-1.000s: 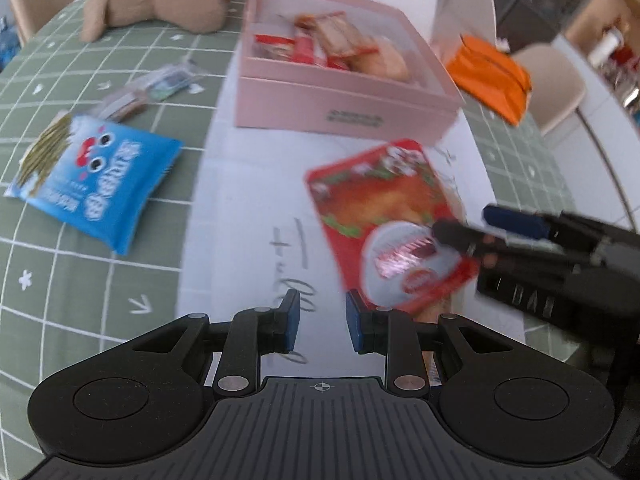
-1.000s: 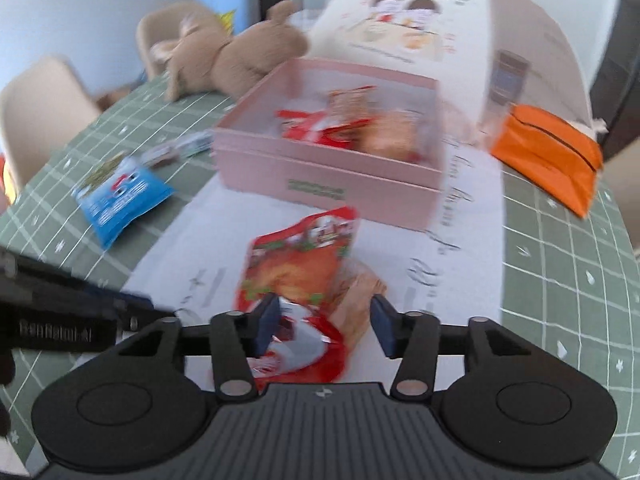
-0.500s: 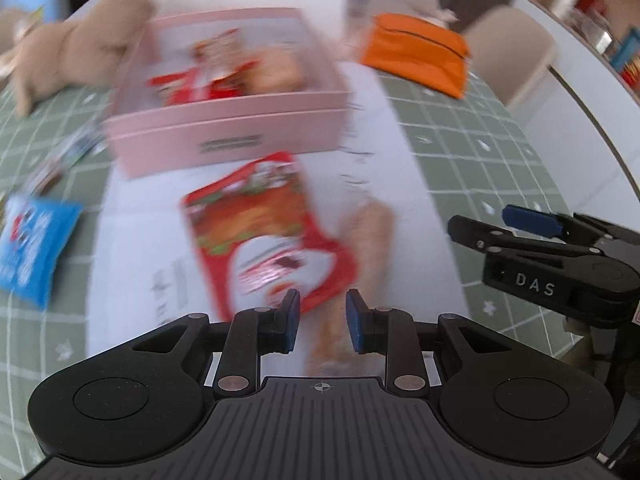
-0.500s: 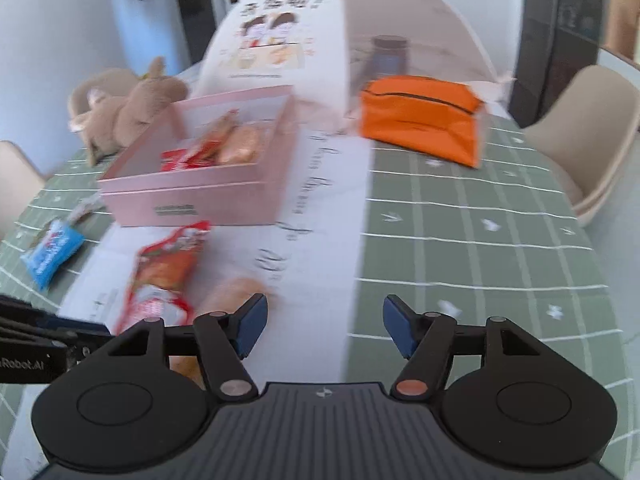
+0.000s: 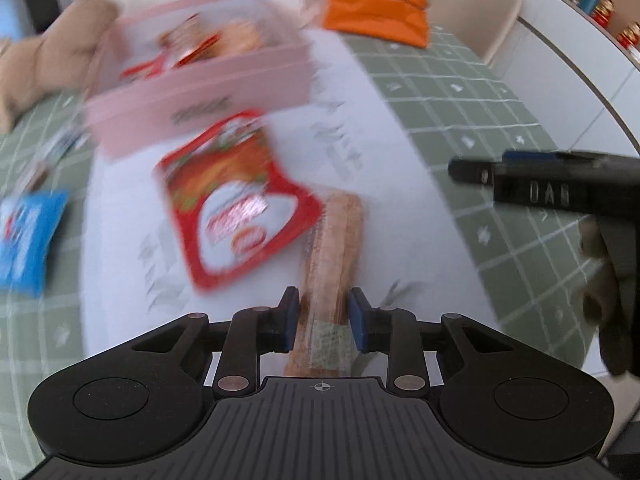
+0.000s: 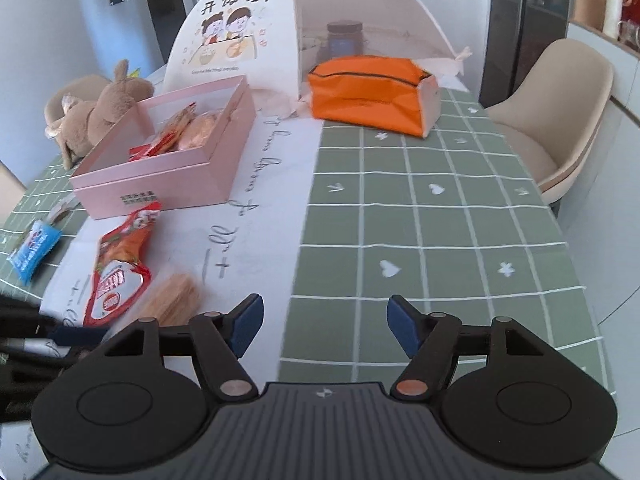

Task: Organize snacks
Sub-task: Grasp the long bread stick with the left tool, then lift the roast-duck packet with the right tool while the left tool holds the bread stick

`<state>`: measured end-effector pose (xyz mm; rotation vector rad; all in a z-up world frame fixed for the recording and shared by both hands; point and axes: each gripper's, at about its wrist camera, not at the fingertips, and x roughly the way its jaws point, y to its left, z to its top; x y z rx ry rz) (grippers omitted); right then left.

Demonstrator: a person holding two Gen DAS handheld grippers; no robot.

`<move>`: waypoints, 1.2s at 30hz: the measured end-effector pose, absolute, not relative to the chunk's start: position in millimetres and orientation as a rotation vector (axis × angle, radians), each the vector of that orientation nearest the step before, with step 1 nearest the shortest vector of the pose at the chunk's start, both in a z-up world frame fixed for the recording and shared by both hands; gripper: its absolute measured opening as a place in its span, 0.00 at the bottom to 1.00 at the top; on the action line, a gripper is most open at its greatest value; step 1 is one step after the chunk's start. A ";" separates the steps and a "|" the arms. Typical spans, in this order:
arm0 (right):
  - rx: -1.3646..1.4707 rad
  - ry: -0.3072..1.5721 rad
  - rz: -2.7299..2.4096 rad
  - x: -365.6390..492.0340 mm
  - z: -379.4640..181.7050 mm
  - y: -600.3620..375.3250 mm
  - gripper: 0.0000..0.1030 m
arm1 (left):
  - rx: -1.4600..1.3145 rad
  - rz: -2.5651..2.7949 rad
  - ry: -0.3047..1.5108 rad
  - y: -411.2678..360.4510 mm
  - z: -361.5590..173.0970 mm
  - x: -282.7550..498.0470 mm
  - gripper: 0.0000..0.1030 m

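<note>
Your left gripper (image 5: 323,318), jaws spread, straddles the near end of the tan snack pack (image 5: 334,256) lying lengthwise ahead on the white runner; right gripper (image 6: 323,326) wide, empty, farther off.

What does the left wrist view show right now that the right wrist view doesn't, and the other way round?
Only the left wrist view shows the left gripper with its jaws either side of the near end of the long tan snack pack; whether they touch it is blurred. It also shows the right gripper from the side.

Only the right wrist view shows the right gripper's jaws wide open over bare green tablecloth, plus the food cover.

Both show the pink box holding snacks, red snack bag, blue packet, plush toy and orange pouch.
</note>
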<state>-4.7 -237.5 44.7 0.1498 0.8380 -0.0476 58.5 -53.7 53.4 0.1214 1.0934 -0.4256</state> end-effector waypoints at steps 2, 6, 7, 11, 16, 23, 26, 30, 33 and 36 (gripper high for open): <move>0.152 0.836 -0.023 -1.0 46.7 -228.3 0.68 | 0.094 -0.391 1.110 -30.7 53.0 46.8 0.30; 0.148 0.840 0.047 11.5 52.4 -200.0 0.70 | 0.002 -0.295 1.133 15.3 50.6 26.5 0.31; 0.147 0.844 0.075 16.1 53.2 -189.0 0.70 | -0.022 -0.268 1.134 26.2 49.9 22.8 0.31; 0.134 0.879 0.190 32.9 50.8 -141.4 0.71 | -0.103 -0.141 1.123 64.4 48.5 11.8 0.31; 0.051 0.857 0.301 50.2 54.0 -79.8 0.71 | -0.201 0.024 1.096 104.4 47.1 7.0 0.31; -0.240 0.844 0.544 84.9 44.1 -26.9 0.71 | -0.297 0.130 1.059 136.7 44.8 16.5 0.32; -0.340 0.861 0.648 91.2 39.1 -25.0 0.71 | -0.300 0.125 1.052 136.1 44.1 15.5 0.32; -0.248 0.895 0.667 97.6 41.4 -38.5 0.71 | -0.337 0.118 1.043 141.5 40.6 12.9 0.33; -0.111 1.020 0.692 102.9 36.6 -38.5 0.74 | -0.377 0.111 1.043 146.3 37.7 13.0 0.34; -0.184 0.978 0.759 93.1 46.5 -25.8 0.74 | -0.398 0.102 1.042 149.4 36.2 12.8 0.35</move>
